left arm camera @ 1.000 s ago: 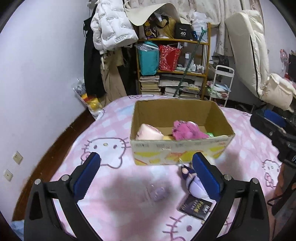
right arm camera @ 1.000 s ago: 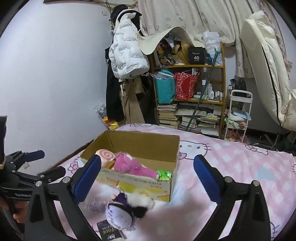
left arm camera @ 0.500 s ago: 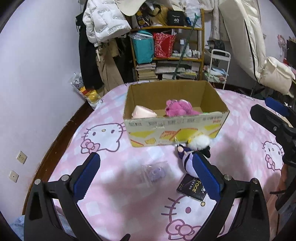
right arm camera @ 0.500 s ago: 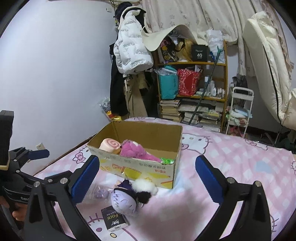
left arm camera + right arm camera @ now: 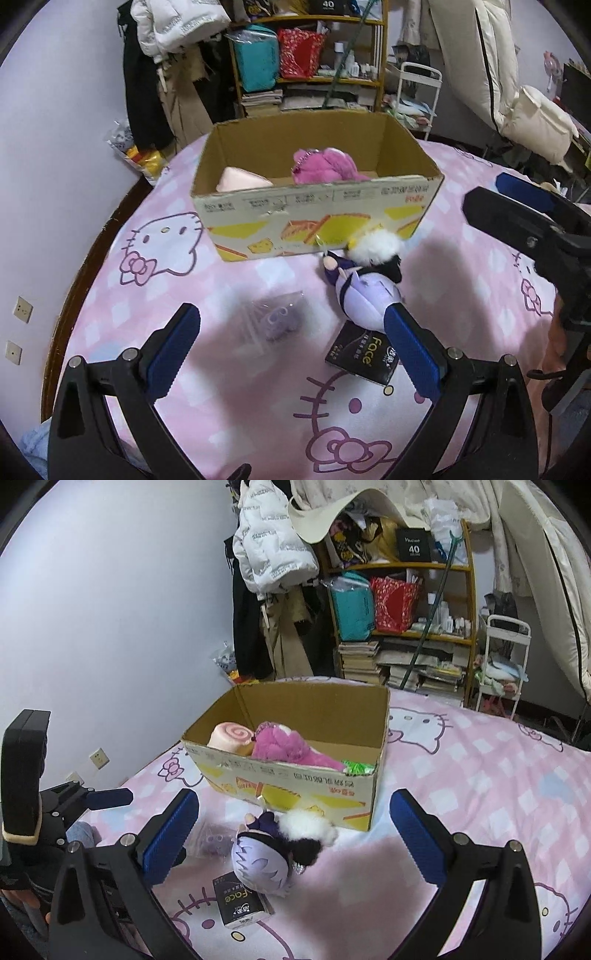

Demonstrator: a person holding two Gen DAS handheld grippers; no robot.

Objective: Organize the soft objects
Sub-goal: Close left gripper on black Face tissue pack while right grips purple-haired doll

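From the left wrist view, the left gripper (image 5: 291,347) hangs above a pink cat-print bedspread (image 5: 155,295) with its blue-padded jaws wide apart and nothing between them. Ahead on the bed stands an open cardboard box (image 5: 317,218); inside it lie a pink plush (image 5: 325,166) and a pale pink rolled cushion (image 5: 240,181). Just in front of the box, touching its front wall, lies a purple plush doll (image 5: 365,291) with a white fluffy tuft, and its lower end rests on a black packet (image 5: 364,356) printed "face". To the left of the doll, a small clear bag of purple items (image 5: 277,319) lies flat on the bedspread. The right gripper (image 5: 524,218) shows at the right edge. From the right wrist view, the right gripper (image 5: 293,834) hovers over the same bedspread (image 5: 498,775), jaws spread wide and empty. The cardboard box (image 5: 295,782) sits ahead, holding the swirl-ended cushion (image 5: 232,736), the pink plush (image 5: 284,746) and something green (image 5: 356,767) in its near corner. The doll (image 5: 273,856) lies between the fingers' line of sight, against the box, overlapping the black packet (image 5: 240,904). The left gripper (image 5: 88,799) appears at the left edge, held by a gloved hand (image 5: 18,867).
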